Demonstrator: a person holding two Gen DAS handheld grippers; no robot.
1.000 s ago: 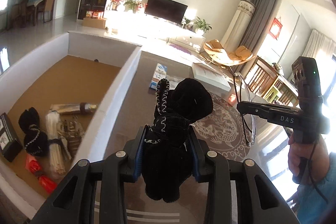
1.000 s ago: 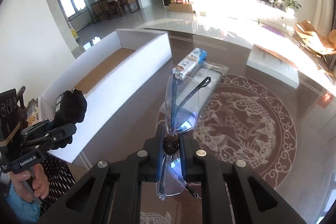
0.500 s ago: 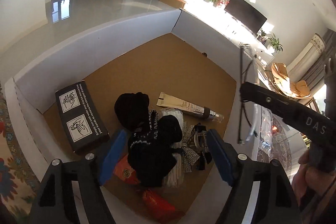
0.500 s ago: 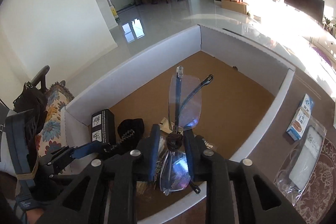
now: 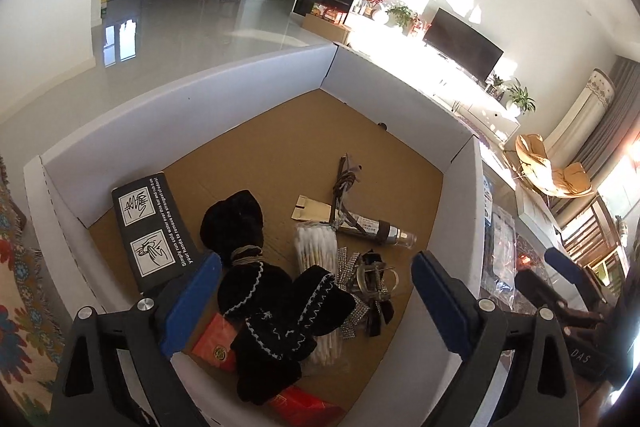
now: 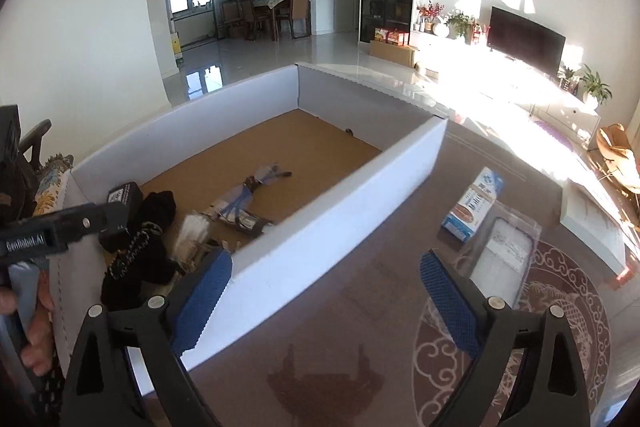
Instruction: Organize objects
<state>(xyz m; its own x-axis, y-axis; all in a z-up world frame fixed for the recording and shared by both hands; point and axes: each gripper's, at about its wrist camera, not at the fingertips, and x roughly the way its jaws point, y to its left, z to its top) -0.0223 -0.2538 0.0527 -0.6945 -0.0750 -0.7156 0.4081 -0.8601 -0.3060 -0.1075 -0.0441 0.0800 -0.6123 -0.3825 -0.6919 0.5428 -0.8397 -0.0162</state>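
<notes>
White cardboard walls of the box (image 5: 256,83) enclose a brown floor where the black pouch (image 5: 288,311) lies near the near wall, beside cotton swabs (image 5: 316,243) and glasses (image 5: 344,195). Left tool (image 5: 316,291) hangs above, jaws opening, nothing between. Right tool (image 6: 324,291) over the desk (image 6: 360,307), jaws opening, empty.

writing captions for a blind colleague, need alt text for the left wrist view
The left gripper, jaws opening with nothing between them, hangs over a white-walled cardboard box. Beneath it lie black fabric pouches, a bundle of white sticks, a black printed carton, red packets and folded glasses. A sunlit living room with a television lies beyond.
</notes>
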